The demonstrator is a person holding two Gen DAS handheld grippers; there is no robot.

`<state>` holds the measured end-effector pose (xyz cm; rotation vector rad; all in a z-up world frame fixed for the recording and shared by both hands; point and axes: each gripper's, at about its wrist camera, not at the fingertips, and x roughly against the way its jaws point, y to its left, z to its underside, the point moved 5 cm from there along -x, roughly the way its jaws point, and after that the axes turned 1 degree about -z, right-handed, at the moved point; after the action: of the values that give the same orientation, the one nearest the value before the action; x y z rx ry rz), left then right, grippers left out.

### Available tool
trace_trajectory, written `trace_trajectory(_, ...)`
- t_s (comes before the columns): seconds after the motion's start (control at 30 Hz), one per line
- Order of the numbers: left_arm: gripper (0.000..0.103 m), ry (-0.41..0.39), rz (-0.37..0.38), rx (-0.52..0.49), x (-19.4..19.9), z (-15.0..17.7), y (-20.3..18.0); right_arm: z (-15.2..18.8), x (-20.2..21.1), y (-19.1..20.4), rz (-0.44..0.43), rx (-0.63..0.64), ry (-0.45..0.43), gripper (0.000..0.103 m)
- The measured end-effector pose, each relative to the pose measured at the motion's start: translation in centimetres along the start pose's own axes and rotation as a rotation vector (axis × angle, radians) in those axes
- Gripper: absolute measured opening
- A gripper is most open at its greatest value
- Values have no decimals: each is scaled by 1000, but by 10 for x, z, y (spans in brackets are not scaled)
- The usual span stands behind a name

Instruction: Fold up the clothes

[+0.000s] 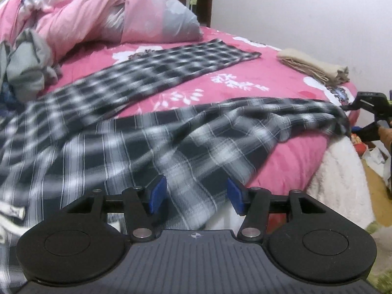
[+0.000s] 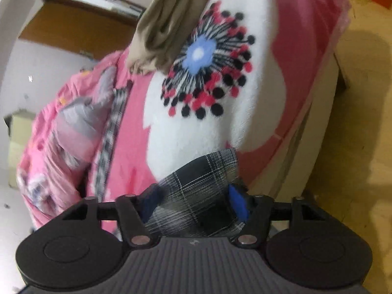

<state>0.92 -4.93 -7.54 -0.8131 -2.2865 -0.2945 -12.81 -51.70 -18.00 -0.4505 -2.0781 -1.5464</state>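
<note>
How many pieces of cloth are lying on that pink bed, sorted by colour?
Black-and-white plaid: 2, the long folded strip and the spread plaid garment
Beige: 1, a folded pile
Grey: 1, a crumpled heap
Pink: 1, the bunched quilt
Total: 5

No text, label, brand or number can be read in either view.
</note>
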Motion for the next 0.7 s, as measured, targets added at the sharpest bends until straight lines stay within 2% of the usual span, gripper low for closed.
trace_trajectory(0.03, 54, -1, -3, -5, -1, -1, -1, 1, 0, 1, 0, 12, -9, 33)
trace_trajectory(0.07, 54, 1, -3, -8, -2, -1, -3, 1, 3, 3, -1, 25, -22, 27)
trace_trajectory(0.1, 54, 3, -3, -10, -3, -1, -4, 0, 8, 6, 3, 43, -40, 14)
trace_trajectory(0.13, 54, 5, -3, -13, -5, -1, -5, 0, 14, 12, 10, 75, -64, 9)
trace_trajectory(0.27, 54, 14, -3, -25, -9, -1, -9, 4, 47, 46, 41, 239, -171, 8)
trace_trajectory(0.43, 54, 29, -8, -35, -15, 3, -9, -8, 73, 119, 37, 500, -332, 8)
trace_trajectory(0.57, 54, 31, -15, -9, -19, 4, -4, -28, 66, 174, 24, 646, -402, 7)
trace_trajectory(0.7, 55, 29, -23, 16, -21, 4, 1, -54, 43, 212, 30, 701, -433, 4)
